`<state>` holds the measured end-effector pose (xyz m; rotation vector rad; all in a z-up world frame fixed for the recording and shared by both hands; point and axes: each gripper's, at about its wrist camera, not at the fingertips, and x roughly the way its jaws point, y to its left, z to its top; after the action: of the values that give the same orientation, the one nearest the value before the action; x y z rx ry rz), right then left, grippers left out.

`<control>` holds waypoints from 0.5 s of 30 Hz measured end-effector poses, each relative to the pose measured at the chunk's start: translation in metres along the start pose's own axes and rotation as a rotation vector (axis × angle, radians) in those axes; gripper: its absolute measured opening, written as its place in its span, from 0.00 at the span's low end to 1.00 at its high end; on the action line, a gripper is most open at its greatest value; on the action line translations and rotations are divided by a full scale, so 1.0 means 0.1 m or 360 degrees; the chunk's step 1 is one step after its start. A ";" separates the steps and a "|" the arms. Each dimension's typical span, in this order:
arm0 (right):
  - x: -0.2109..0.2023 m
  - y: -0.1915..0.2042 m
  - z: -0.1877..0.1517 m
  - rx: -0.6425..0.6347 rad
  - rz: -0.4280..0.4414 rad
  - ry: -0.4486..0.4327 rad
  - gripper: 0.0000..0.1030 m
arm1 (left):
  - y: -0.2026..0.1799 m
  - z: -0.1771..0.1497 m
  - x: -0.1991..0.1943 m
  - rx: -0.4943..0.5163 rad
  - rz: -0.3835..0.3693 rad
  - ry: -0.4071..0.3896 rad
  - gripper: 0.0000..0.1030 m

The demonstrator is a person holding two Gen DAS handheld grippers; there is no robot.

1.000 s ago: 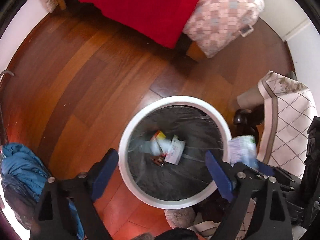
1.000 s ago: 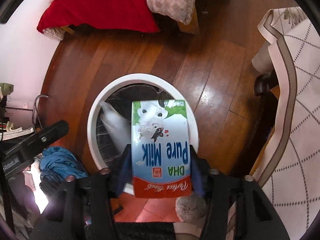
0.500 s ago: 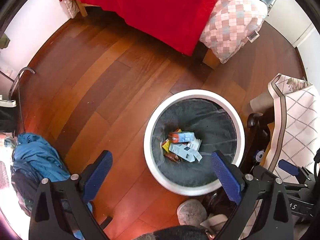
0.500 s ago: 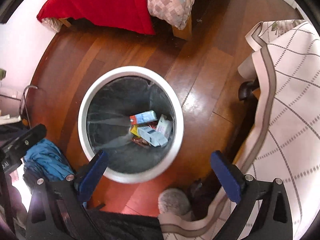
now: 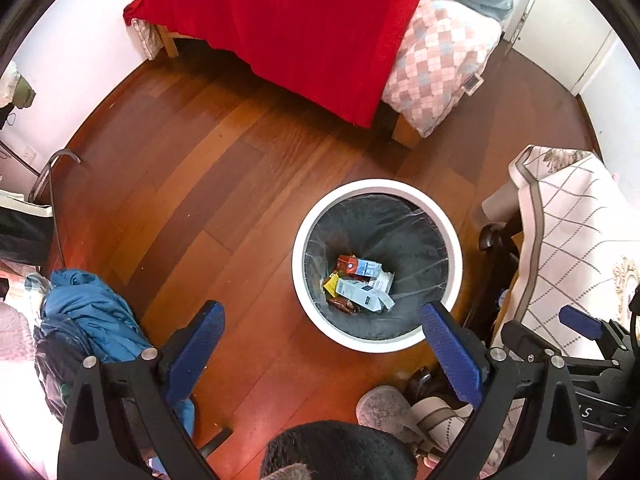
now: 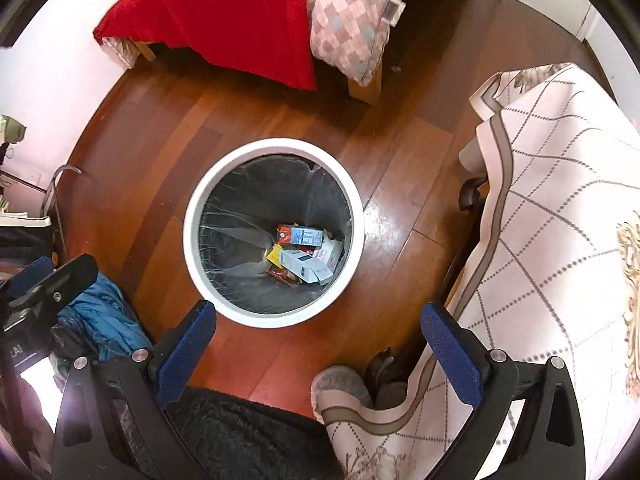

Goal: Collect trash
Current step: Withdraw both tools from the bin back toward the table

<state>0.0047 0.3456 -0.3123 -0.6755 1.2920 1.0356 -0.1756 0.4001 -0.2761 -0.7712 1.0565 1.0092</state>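
A round white trash bin [image 5: 298, 276] with a grey liner stands on the wooden floor; it also shows in the right wrist view [image 6: 192, 236]. Several cartons lie at its bottom, among them a blue and red milk carton [image 5: 359, 267] [image 6: 301, 236] and a white box [image 5: 360, 297] [image 6: 304, 266]. My left gripper [image 5: 326, 346] is open and empty, high above the bin's near left side. My right gripper [image 6: 320, 344] is open and empty, high above the bin's near edge.
A bed with a red blanket [image 5: 312, 36] and a checked pillow [image 5: 436, 68] stands at the back. A table with a cream diamond-pattern cloth [image 6: 560, 220] is at the right. A blue jacket [image 5: 88, 316] lies at the left. Grey slippers [image 6: 340, 388] are near the bin.
My right gripper opened and let the milk carton fall into the bin. Both grippers have since risen well above the bin.
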 end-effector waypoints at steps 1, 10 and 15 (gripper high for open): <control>-0.07 0.00 -0.02 0.0001 0.0006 -0.0015 1.00 | 0.00 -0.01 -0.04 0.0000 -0.0005 -0.0008 0.98; -0.84 -0.01 -0.24 0.0032 0.0144 -0.0190 1.00 | -0.07 -0.18 -0.71 0.0016 -0.0042 -0.0150 0.98; -1.31 -0.17 -0.42 0.0116 0.0347 -0.0291 1.00 | -0.25 -0.26 -1.13 0.0065 -0.0007 -0.0249 0.98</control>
<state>0.0068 0.2709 -0.1955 -0.3802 1.2551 1.1921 -0.1788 0.3356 -0.1761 -0.6501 0.9373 1.0243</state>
